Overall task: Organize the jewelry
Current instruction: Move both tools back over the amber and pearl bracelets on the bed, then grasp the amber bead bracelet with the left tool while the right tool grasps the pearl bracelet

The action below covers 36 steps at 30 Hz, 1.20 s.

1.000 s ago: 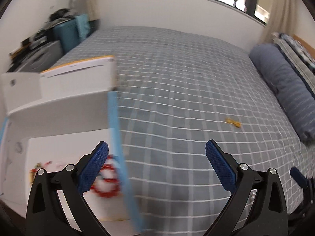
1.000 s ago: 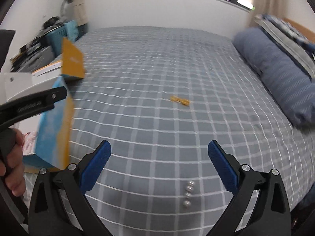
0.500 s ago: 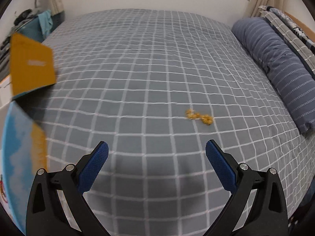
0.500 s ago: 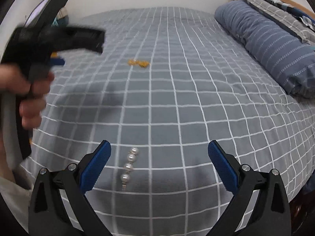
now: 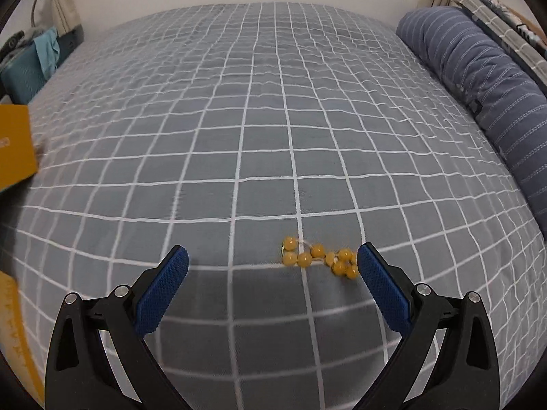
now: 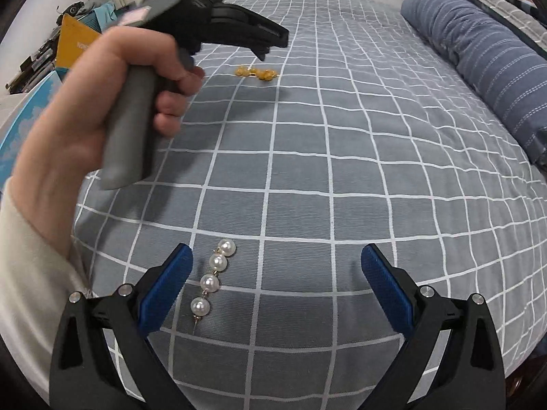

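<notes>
A yellow bead bracelet (image 5: 319,257) lies on the grey checked bedspread (image 5: 259,130), just inside my left gripper's right finger. My left gripper (image 5: 273,266) is open and empty, close above the bedspread. The bracelet also shows in the right wrist view (image 6: 255,73), far off under the left gripper's tip. A short string of white pearls (image 6: 212,275) lies near the bed's front edge, beside the left finger of my right gripper (image 6: 277,270), which is open and empty.
A blue striped bolster (image 5: 478,78) lies along the right side of the bed. An orange and blue box (image 5: 13,150) is at the far left. My left hand and gripper handle (image 6: 136,102) fill the left of the right wrist view.
My left gripper swung right from the box and down to the yellow bracelet. My right gripper moved down toward the pearls near the bed's front edge.
</notes>
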{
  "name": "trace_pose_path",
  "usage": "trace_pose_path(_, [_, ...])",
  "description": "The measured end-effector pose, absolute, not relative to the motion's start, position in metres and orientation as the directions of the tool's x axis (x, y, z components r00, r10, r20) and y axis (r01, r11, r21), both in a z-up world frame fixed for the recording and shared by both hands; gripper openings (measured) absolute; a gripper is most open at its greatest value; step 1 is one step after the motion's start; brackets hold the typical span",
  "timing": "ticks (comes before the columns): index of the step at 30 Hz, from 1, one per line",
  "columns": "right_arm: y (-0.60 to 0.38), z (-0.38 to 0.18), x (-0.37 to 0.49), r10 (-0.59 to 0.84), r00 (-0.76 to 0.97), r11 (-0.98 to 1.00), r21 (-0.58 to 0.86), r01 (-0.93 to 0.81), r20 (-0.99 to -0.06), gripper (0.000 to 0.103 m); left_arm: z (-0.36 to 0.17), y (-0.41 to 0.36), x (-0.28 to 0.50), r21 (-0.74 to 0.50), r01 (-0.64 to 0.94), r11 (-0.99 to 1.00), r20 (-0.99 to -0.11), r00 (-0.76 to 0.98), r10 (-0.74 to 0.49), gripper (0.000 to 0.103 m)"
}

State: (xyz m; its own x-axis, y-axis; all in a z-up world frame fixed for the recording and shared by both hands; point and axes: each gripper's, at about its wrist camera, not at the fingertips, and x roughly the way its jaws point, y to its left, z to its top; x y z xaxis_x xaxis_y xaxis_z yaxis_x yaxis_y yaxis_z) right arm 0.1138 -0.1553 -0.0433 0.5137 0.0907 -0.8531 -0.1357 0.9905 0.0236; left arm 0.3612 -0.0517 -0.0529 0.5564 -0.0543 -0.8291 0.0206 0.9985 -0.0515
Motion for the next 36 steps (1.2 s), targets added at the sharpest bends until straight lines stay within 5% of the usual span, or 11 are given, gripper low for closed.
trace_pose_path(20, [-0.145,-0.055,0.112,0.143,0.455,0.981,0.064,-0.183,-0.879,0.075,-0.071,-0.065,0.372,-0.09,0.1,0.991,-0.842,0.524,-0.129,0.092])
trace_pose_path(29, [-0.144,-0.056,0.113,0.139,0.446,0.981,0.06,-0.186,-0.884,0.06,-0.071,-0.056,0.372,-0.057,0.056,0.997,-0.857,0.51,-0.078,0.046])
trace_pose_path(31, [-0.143,-0.055,0.113,0.137,0.445,0.981,0.057,-0.188,-0.885,0.055,-0.07,-0.054,0.371,-0.039,0.046,0.998,-0.856,0.514,-0.057,0.024])
trace_pose_path(34, [-0.143,-0.055,0.113,0.132,0.442,0.981,0.054,-0.186,-0.887,0.045,-0.068,-0.054,0.371,-0.026,0.05,0.998,-0.857,0.512,-0.048,0.009])
trace_pose_path(36, [-0.143,-0.056,0.114,0.13,0.439,0.982,0.055,-0.18,-0.889,0.023,-0.067,-0.056,0.369,-0.017,0.053,0.998,-0.86,0.509,-0.041,0.009])
